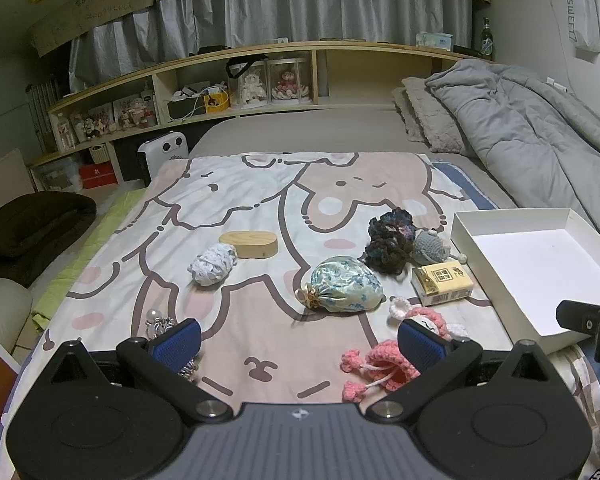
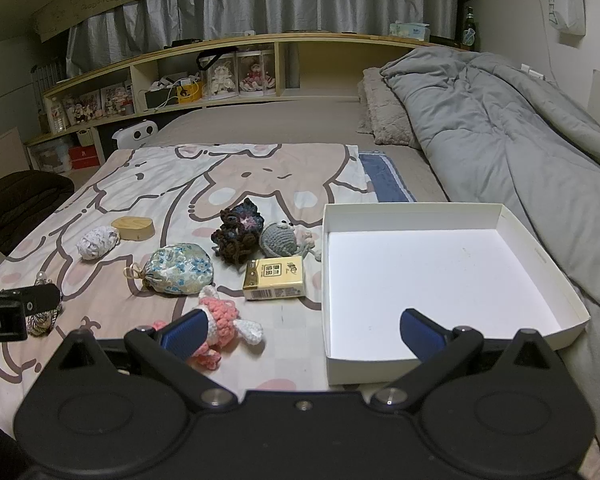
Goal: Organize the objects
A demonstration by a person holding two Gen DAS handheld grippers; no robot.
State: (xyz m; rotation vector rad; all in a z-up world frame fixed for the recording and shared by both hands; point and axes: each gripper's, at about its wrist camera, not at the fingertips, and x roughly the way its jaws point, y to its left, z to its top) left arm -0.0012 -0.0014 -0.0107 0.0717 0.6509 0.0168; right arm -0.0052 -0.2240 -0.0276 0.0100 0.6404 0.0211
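Both tools gape, holding nothing | left tool (image 1: 300, 338), right tool (image 2: 300, 334) | risk: pink crocheted doll (image 2: 224, 320) at 9 o'clock of white cardboard tray (image 2: 540, 248) may snag its cords on a pad.

The bed (image 2: 260, 120) has a cartoon blanket (image 2: 148, 184) on it; a grey quilt (image 2: 500, 120) lies on the right; a white box (image 2: 540, 248), a yellow pack (image 2: 276, 278) and small yarn toys (image 2: 228, 316) sit on the blanket.

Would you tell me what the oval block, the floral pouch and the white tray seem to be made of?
Oval block: pale unfinished-looking wood, faint grain. Floral pouch: glossy woven fabric, likely satin brocade, sheen and gold tie. White tray: matte thin-walled card, probably paperboard.
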